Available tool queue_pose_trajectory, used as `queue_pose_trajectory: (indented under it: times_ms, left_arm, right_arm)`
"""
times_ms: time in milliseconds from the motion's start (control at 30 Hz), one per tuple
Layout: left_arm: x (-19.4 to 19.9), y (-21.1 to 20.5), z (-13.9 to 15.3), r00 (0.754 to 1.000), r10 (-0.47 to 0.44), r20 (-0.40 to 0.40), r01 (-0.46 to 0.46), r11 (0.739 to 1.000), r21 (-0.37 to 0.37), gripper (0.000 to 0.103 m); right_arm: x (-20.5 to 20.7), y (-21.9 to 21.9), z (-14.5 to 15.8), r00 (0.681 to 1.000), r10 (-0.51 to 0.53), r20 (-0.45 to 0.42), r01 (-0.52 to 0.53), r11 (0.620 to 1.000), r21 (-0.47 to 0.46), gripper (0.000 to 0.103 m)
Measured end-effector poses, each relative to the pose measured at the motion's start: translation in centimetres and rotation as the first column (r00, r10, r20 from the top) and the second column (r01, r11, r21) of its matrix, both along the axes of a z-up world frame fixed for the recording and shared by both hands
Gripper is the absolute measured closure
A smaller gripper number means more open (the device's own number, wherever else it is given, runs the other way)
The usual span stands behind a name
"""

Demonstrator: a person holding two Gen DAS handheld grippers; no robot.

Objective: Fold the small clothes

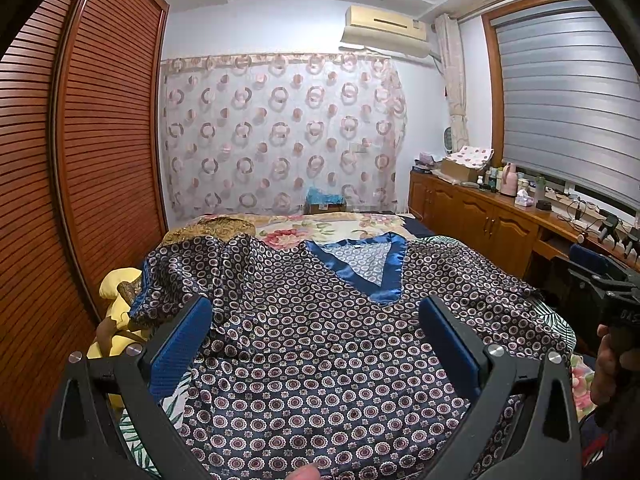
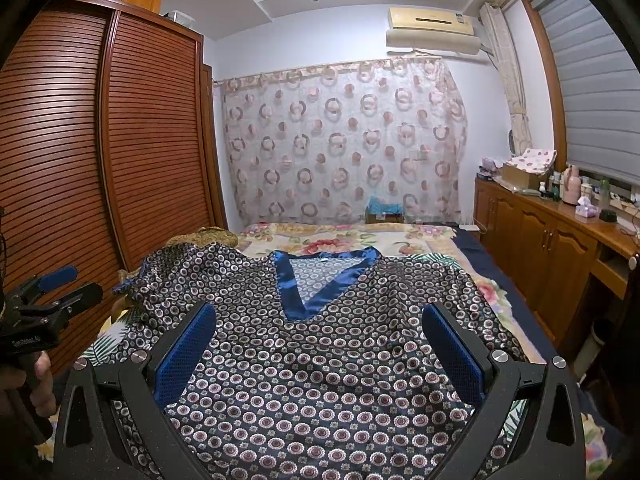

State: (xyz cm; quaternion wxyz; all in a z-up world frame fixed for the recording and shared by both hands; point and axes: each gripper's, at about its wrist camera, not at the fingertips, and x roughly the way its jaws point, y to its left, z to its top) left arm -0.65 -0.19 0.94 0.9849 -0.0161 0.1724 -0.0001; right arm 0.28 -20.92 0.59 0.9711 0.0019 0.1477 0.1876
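A navy satin top printed with small rings, with a shiny blue V-neck collar, lies spread front-up on the bed; it also shows in the right wrist view. Its left sleeve is rumpled and bunched. My left gripper hovers open and empty above the top's lower body. My right gripper is open and empty above the same area, just below the collar. Each gripper shows at the edge of the other's view.
The bed carries a floral quilt. A louvred wooden wardrobe stands close on the left. A wooden sideboard with bottles runs along the right under the window. A yellow cushion lies by the bed's left edge.
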Motion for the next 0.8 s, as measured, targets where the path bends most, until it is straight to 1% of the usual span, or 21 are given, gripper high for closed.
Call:
queue_pose_trajectory:
  times_ms: [367, 800]
  left_arm:
    - [-0.23, -0.28, 0.04, 1.000, 0.002, 0.009, -0.002, 1.000, 0.019, 0.000]
    - [-0.25, -0.36, 0.04, 1.000, 0.003, 0.010, -0.003, 1.000, 0.020, 0.000]
  right_arm:
    - [0.03, -0.01, -0.05, 1.000, 0.000, 0.001, 0.000, 1.000, 0.002, 0.000]
    - [0.12, -0.07, -0.05, 1.000, -0.002, 0.002, 0.002, 1.000, 0.004, 0.000]
